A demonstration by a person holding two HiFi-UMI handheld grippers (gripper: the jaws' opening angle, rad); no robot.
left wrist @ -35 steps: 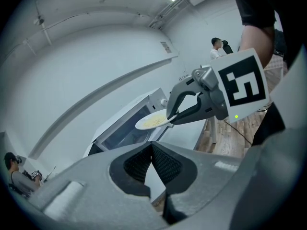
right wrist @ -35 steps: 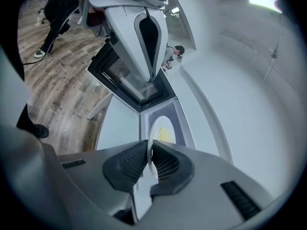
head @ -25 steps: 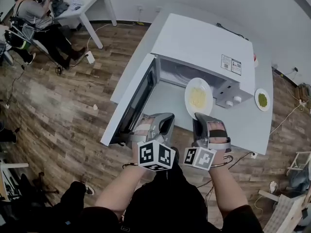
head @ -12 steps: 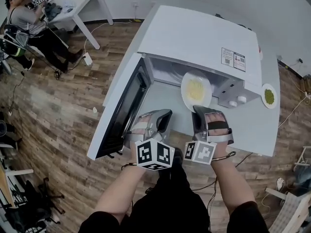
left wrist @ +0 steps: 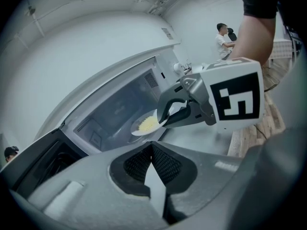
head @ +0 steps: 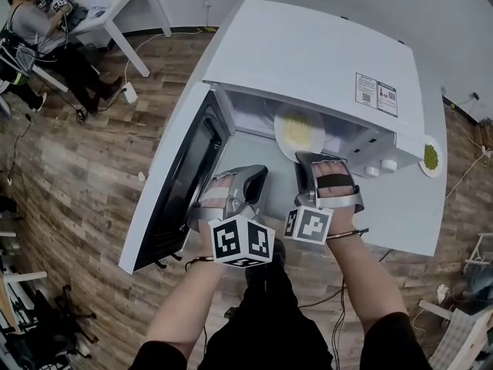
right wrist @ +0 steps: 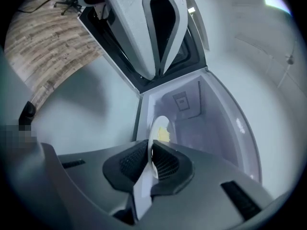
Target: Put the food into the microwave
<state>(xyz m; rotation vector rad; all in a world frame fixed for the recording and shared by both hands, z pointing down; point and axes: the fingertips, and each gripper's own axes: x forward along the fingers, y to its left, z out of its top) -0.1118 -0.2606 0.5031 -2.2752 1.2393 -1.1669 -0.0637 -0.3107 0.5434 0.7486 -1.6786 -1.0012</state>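
A white plate (head: 299, 132) with yellow food hangs at the mouth of the white microwave (head: 308, 52), whose door (head: 181, 183) stands swung open to the left. My right gripper (head: 312, 164) is shut on the plate's near rim. In the right gripper view the plate (right wrist: 162, 127) sticks out edge-on from between the pads (right wrist: 165, 159), in front of the cavity (right wrist: 201, 114). My left gripper (head: 250, 187) hovers just left of it, over the table in front of the opening, shut on nothing. The left gripper view shows the plate (left wrist: 146, 125) pinched by the right gripper (left wrist: 165, 119).
A second small plate with green food (head: 430, 157) lies on the white table (head: 400, 214) to the microwave's right. A person sits at a white desk (head: 115, 6) at the far left across the wooden floor (head: 69, 168).
Both grippers have moved forward and down towards the microwave. The plate has gone with the right gripper, from in front of the opening to its mouth.
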